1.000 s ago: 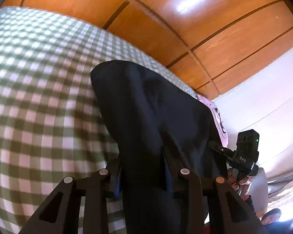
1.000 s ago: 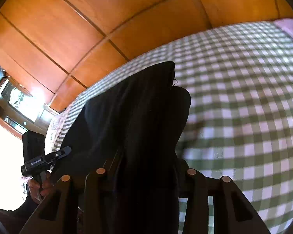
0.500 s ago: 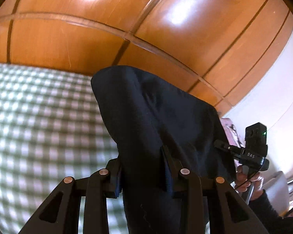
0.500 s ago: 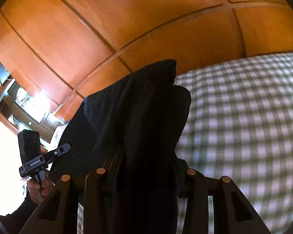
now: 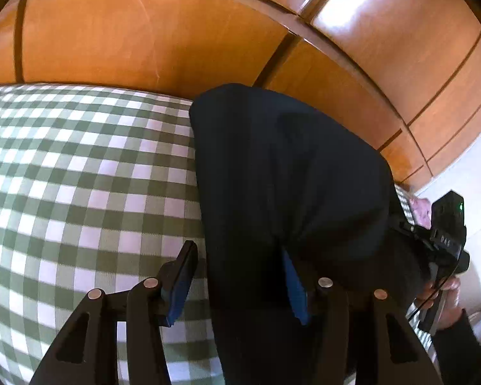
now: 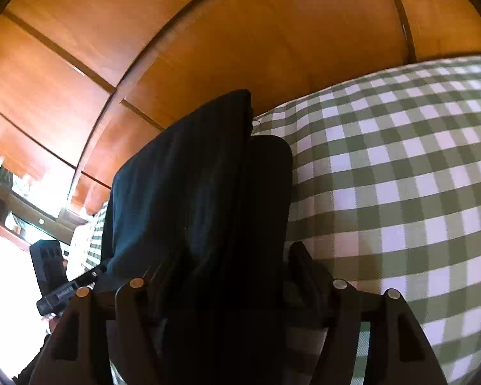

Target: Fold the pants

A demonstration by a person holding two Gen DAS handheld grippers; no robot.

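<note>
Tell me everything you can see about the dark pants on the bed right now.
The pants are a dark, nearly black, soft matte cloth, bunched and draped in thick folds with a rounded top edge. They lie on the green and white checked bedcover in front of wooden panelling. In both wrist views the cloth sits between the fingers of the left gripper and the right gripper, whose jaws are opening; a gap shows beside one left finger.

Warm fisheye views with glare on the wood panels (image 5: 346,19), blown-out lower-left corner.
</note>
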